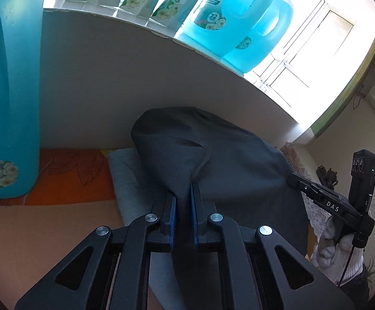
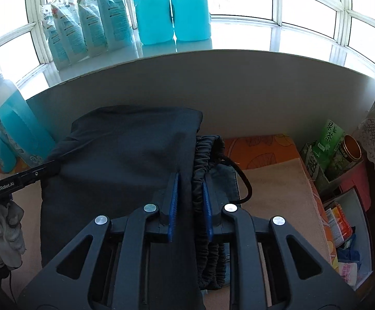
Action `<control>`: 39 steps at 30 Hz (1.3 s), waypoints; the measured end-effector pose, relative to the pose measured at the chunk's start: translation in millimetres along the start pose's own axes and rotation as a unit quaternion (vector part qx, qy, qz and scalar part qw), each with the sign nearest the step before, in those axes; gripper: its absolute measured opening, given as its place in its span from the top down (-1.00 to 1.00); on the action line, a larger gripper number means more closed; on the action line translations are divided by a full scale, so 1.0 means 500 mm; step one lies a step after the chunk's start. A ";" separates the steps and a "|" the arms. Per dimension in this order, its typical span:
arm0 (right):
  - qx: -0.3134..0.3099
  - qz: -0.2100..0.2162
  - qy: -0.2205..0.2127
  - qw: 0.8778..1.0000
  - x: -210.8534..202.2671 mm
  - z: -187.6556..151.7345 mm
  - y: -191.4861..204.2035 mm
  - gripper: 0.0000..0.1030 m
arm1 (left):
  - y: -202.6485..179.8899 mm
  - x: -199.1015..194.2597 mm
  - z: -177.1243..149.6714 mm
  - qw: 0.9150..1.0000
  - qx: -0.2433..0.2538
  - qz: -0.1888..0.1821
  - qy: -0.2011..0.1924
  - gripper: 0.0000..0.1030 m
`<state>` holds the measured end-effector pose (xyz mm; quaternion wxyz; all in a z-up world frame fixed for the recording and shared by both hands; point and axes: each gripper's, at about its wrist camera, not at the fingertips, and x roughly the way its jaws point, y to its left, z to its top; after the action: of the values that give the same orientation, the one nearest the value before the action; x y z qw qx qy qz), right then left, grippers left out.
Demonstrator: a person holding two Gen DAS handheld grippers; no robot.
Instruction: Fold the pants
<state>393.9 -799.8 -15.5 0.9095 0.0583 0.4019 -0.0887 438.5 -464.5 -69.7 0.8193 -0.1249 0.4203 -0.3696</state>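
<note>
The dark pants (image 2: 125,155) lie on a tan mat (image 2: 278,193), close to a low grey wall (image 2: 239,90). They are lifted up along the near edge, because both tools hold them there. The left gripper (image 1: 185,196) is pinched tight on a bunch of the dark cloth. The right gripper (image 2: 190,186) is pinched on the cloth too, right beside the stretchy waistband (image 2: 205,152). A black drawstring (image 2: 244,180) loops out from the waistband onto the mat.

The pants look soft and floppy, and I think they are light. They will sag and bend wherever nothing holds them up. They do not look slippery, and they cannot break. The best places to hold are the corners and the edges, one on each side, so the cloth stays flat when it is laid over. The waistband is thick and bunchy, so it should be easy to grip there.

A paler grey cloth (image 1: 125,170) lies under the pants. An orange cloth with leaf drawings (image 1: 71,173) shows at the far end of the mat. Big blue bottles (image 1: 239,18) and soap pouches (image 2: 84,20) stand on the bright window sill (image 2: 316,51). A box of snacks and a green carton (image 2: 329,134) sit off to the right.
</note>
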 end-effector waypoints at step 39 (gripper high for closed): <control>0.012 0.009 -0.090 0.996 -0.471 -0.341 0.154 -0.38 | -0.235 -0.428 -0.287 0.983 0.170 0.039 -0.052 -0.14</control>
<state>131.2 -667.5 47.6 0.9420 0.0645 0.3167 -0.0907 187.9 -378.8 30.1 0.8631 0.0134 0.3122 -0.3967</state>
